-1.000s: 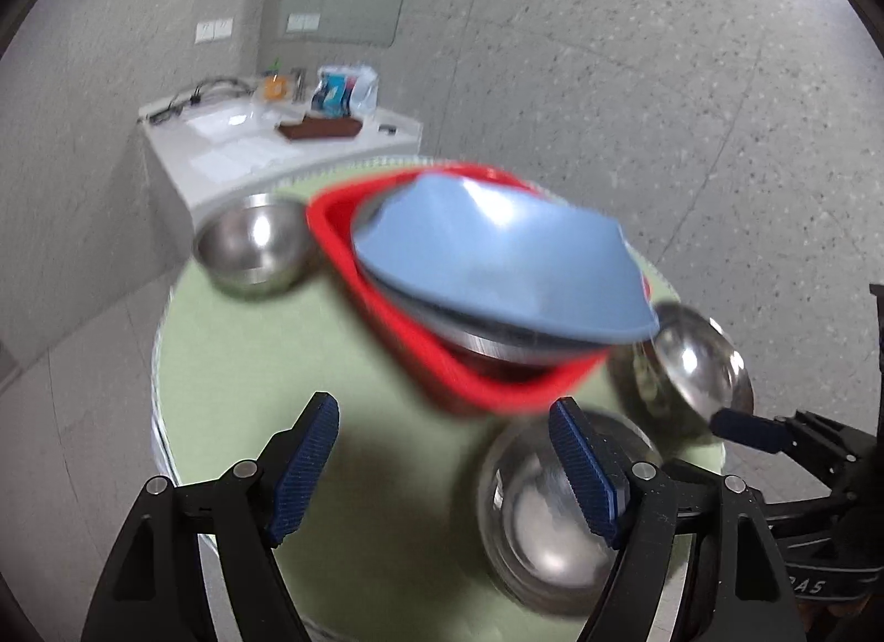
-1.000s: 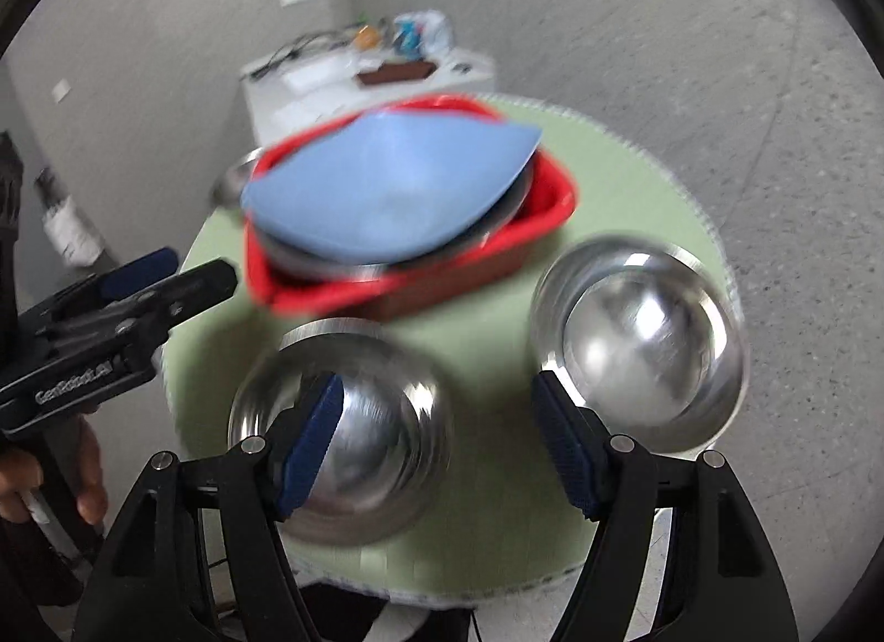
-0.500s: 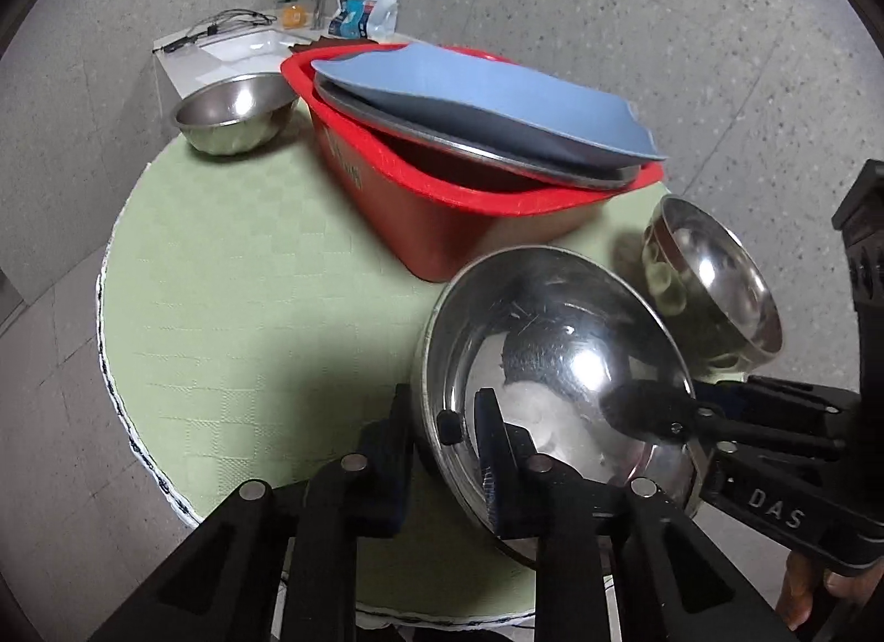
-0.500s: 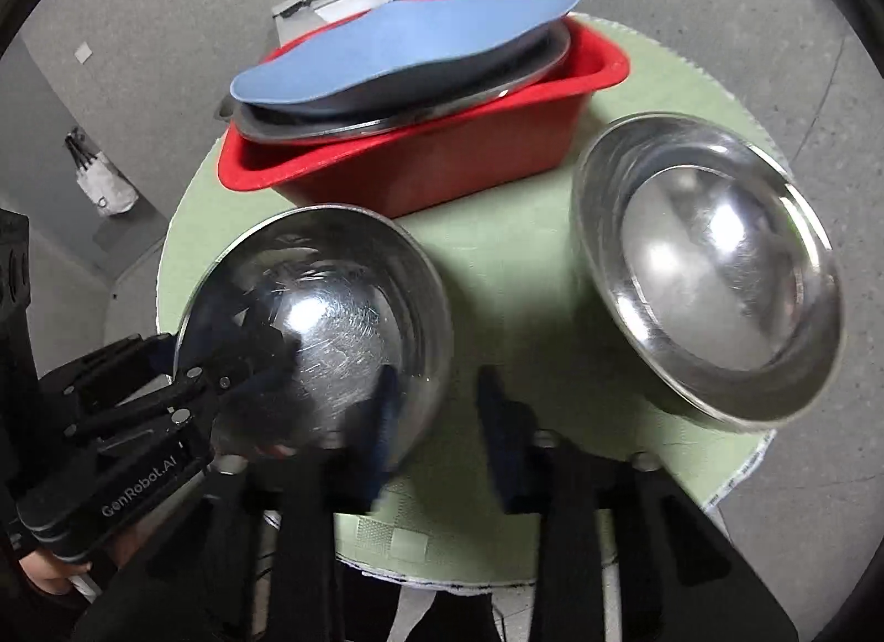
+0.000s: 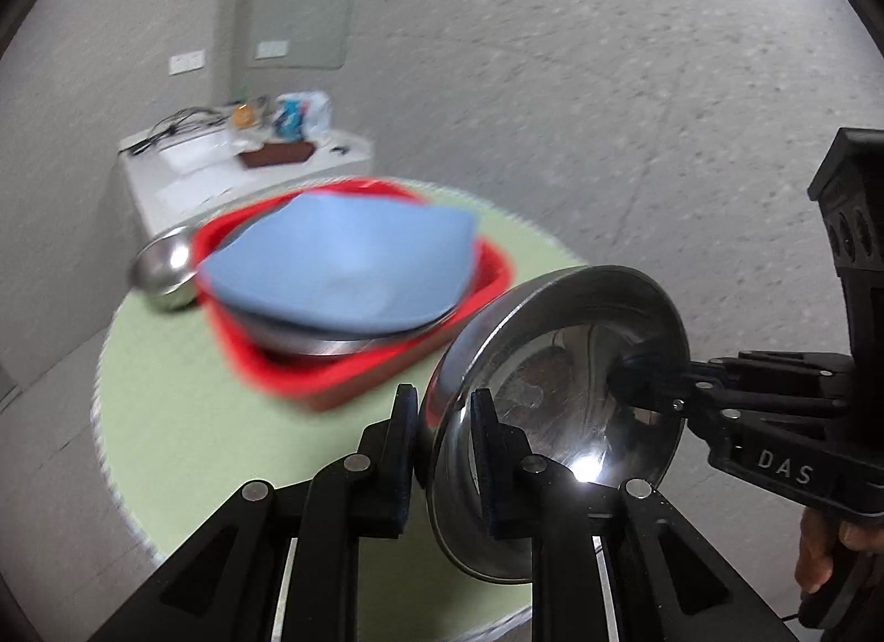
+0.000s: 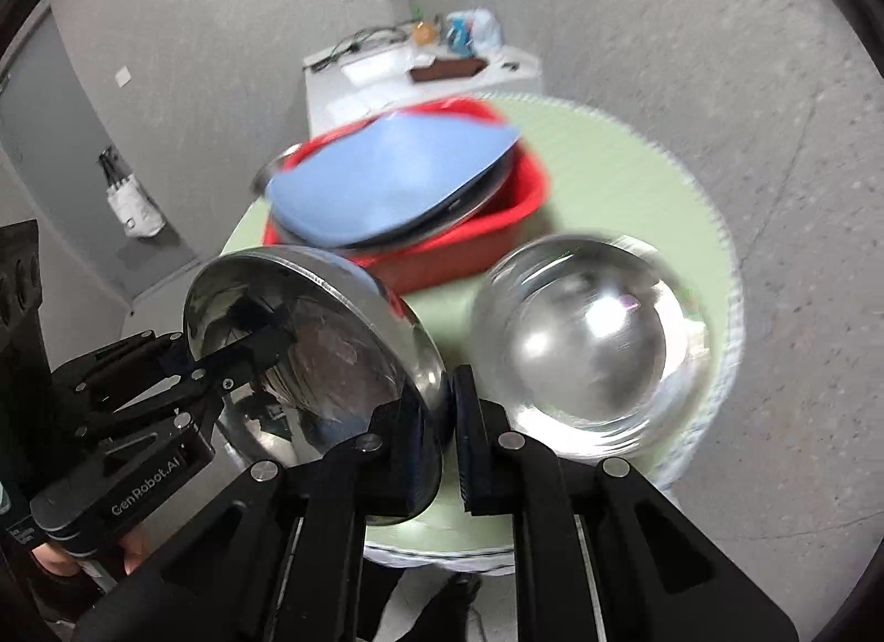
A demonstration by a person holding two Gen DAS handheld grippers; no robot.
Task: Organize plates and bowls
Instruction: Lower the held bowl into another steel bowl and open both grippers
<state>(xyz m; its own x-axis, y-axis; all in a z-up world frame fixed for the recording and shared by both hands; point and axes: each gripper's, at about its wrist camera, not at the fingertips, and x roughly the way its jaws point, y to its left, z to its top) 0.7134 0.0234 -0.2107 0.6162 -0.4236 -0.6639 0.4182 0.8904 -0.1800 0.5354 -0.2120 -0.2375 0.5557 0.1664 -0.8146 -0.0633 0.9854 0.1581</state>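
A shiny steel bowl (image 5: 558, 410) is lifted off the round green table (image 5: 182, 421) and tilted on edge. My left gripper (image 5: 442, 432) is shut on its near rim. My right gripper (image 6: 445, 421) is shut on the opposite rim of the same bowl (image 6: 309, 360). A second steel bowl (image 6: 585, 349) sits on the table to the right. A red tub (image 5: 342, 371) holds a steel plate with a blue plate (image 5: 342, 266) on top. A third steel bowl (image 5: 163, 269) sits behind the tub on the left.
A white side table (image 5: 182, 167) with cables, a brown tray and packets stands beyond the round table. The grey speckled floor surrounds the table. A grey door (image 6: 61, 145) is at the left in the right wrist view.
Both grippers closed on the near steel bowl's rims and raised it off the table, tilting it upright. The other bowls and the red tub stayed in place.
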